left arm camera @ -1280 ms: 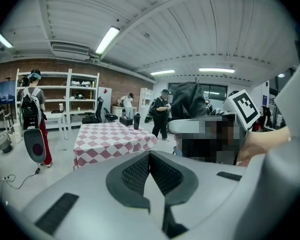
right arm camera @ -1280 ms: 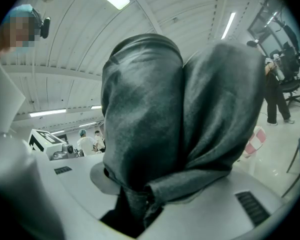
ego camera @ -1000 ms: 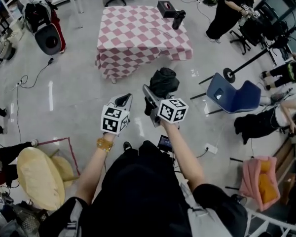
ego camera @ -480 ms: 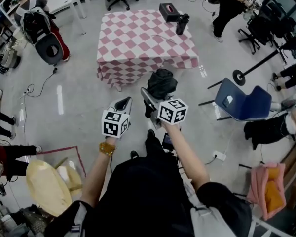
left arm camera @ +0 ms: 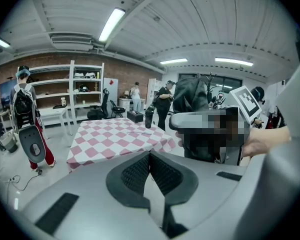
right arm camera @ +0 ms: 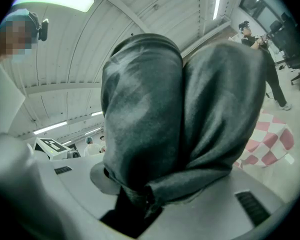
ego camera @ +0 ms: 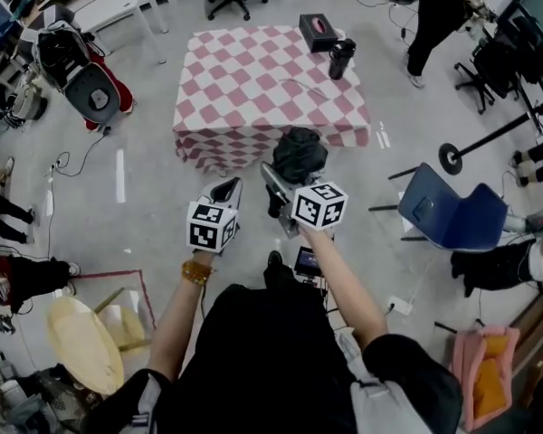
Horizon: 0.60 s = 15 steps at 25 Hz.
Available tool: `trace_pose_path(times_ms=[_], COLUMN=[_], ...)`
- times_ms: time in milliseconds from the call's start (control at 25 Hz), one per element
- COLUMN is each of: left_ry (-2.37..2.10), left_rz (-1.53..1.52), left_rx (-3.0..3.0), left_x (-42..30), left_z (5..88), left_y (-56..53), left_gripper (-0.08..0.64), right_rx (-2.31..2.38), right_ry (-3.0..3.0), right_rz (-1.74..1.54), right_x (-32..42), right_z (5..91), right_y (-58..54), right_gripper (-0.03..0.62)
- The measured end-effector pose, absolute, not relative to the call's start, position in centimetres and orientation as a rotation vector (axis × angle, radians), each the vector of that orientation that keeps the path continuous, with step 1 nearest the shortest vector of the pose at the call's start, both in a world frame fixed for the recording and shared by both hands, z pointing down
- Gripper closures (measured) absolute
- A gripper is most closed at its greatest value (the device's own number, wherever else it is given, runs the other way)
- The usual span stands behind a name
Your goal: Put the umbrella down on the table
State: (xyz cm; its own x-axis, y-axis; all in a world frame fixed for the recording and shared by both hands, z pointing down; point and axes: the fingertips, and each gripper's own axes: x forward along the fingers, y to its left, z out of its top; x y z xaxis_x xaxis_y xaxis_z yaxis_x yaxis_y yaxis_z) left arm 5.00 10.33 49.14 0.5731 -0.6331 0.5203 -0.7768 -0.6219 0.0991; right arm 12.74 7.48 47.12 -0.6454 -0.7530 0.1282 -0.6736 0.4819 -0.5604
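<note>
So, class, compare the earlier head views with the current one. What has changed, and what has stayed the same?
The person has walked towards the checkered table, which now sits nearer in the head view. Nothing was taken hold of or let go. The right tongs stay shut on the folded dark umbrella, and the left tongs stay shut and empty.

Dark grey umbrella (ego camera: 300, 152), pink-and-white checked tablecloth (ego camera: 253, 89), blue chair (ego camera: 448, 215), black tumbler (ego camera: 341, 59)
</note>
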Motion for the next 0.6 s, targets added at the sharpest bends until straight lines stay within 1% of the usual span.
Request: trace_pose_path(times_ms=[280, 600], left_ry=[-1.185, -1.169], left_rz=[0.663, 0.65], left_rx=[2.445, 2.464], left_x=[5.7, 5.3], left_z=[49.8, 50.3], left_y=[7.2, 2.5], left_gripper=[0.546, 0.546], right_rx=[-1.226, -1.233], right_ry=[2.582, 2.591], right_rz=[-0.931, -0.929], right_x=[14.2, 13.5], right_z=[47.8, 48.3], right_y=[3.5, -0.9], right_gripper=[0.414, 0.414])
